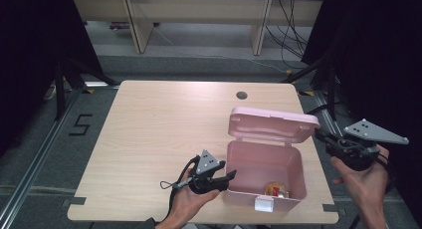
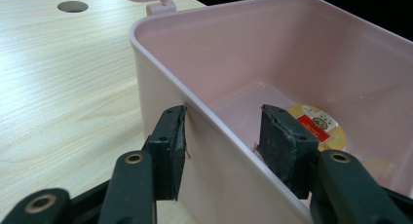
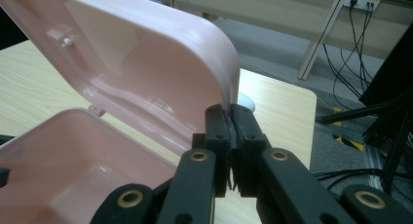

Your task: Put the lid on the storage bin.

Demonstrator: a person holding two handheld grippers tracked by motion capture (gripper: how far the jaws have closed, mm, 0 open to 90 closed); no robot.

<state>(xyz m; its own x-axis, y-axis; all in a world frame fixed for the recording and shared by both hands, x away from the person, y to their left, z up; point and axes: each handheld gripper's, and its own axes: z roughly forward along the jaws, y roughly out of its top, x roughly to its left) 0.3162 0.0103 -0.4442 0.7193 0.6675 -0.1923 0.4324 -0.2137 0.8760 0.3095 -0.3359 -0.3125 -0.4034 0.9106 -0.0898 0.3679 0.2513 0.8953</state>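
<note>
On the left of the high view, the left gripper (image 1: 230,175) sat at the near left wall of the pink box (image 1: 234,162), which stood on the right half of the wooden table (image 1: 154,134), close to its front edge. In the left gripper view its jaws stood apart and straddled that wall, one pad (image 2: 170,151) outside touching or nearly touching it, the other (image 2: 280,141) inside with a gap to the wall, so the box was bracketed but not yet clamped. At the bottom of the box lay a small round item with a red and gold label (image 2: 316,129), so filling appeared done. Farther right, the hinged lid (image 1: 273,123) stood raised, leaning forward over the opening. The right gripper (image 1: 318,134) was at the lid's right end; in the right gripper view its jaws were together (image 3: 232,118), their tips at the lid's rounded edge (image 3: 229,73), though whether they pinched the rim could not be told. By my judgement the lid was partway down; what remained was to lower it fully and fasten the white latch (image 1: 263,204) at the front.
</note>
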